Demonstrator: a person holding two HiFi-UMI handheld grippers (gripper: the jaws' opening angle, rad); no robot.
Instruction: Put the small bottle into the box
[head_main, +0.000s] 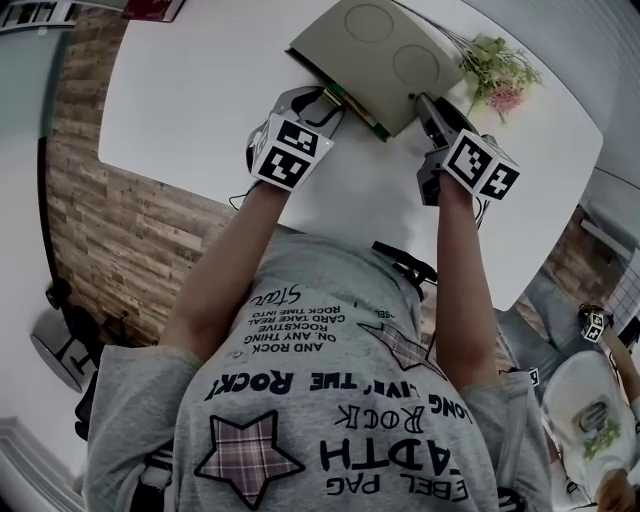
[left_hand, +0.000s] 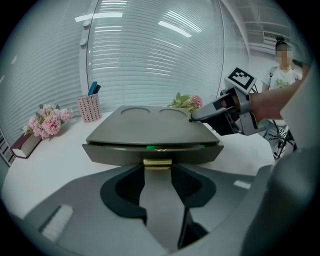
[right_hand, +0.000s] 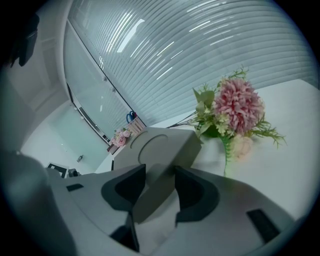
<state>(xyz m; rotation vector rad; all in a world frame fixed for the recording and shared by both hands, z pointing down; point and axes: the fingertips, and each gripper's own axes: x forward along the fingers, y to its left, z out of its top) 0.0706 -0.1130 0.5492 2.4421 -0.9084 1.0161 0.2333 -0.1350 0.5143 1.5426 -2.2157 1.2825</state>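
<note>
— What lies in front of you?
— A white table with rounded corners. At my 12 o'clock on it sits a flat grey-green box with two circles pressed into its lid. The lid is down but for a thin gap.
— And your tongs?
— My left gripper, at the box's 7 o'clock edge, has its jaws apart and grips nothing. My right gripper, at 5 o'clock, is clamped on the lid's corner. A pink-and-green flower sprig lies at 1 o'clock, just past the box.
— The small bottle?
— Hidden from me. A small gold clasp sits just beyond my left tongs, and a green sliver shows in the gap above it.
</note>
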